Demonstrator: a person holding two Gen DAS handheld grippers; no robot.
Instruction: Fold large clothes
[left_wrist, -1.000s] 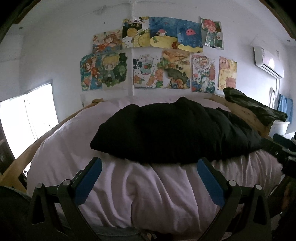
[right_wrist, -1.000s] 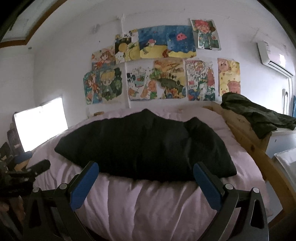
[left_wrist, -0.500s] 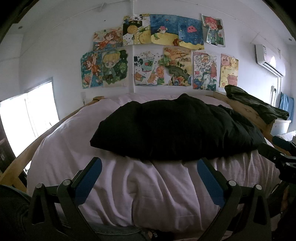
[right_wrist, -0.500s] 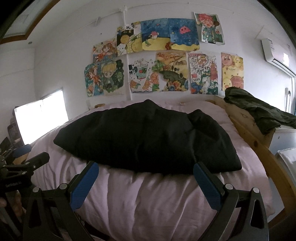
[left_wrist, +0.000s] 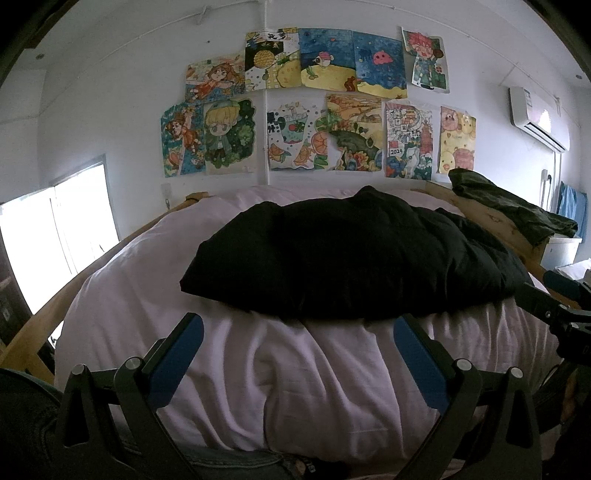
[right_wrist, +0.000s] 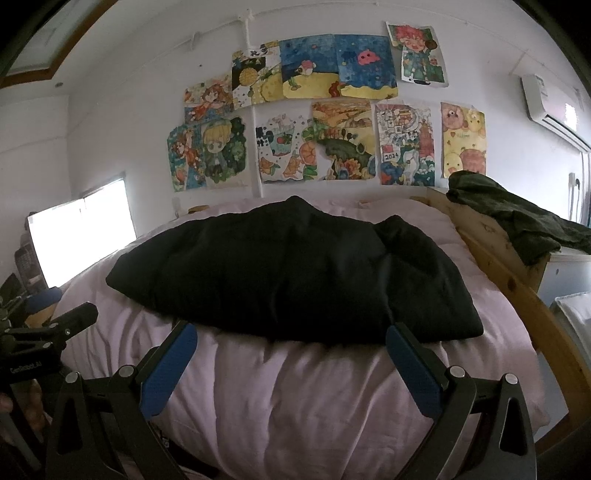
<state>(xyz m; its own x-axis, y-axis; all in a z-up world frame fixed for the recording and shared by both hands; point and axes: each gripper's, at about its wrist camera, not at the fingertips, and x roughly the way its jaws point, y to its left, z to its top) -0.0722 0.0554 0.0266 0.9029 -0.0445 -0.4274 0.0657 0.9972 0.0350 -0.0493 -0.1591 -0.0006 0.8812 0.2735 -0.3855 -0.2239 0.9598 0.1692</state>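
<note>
Left wrist view: black garment (left_wrist: 351, 258) dead ahead on pink duvet (left_wrist: 314, 376), long axis crosswise. My left gripper (left_wrist: 295, 354) and right gripper (right_wrist: 291, 360) both spread wide, empty, equally near hem.

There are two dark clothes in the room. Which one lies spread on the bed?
The black garment, spread on the pink bedding. The dark green garment is bunched on the wooden bed frame instead.

One black garment (left_wrist: 347, 254), one green garment (left_wrist: 509, 206), perhaps eleven drawings (left_wrist: 317, 107).
</note>
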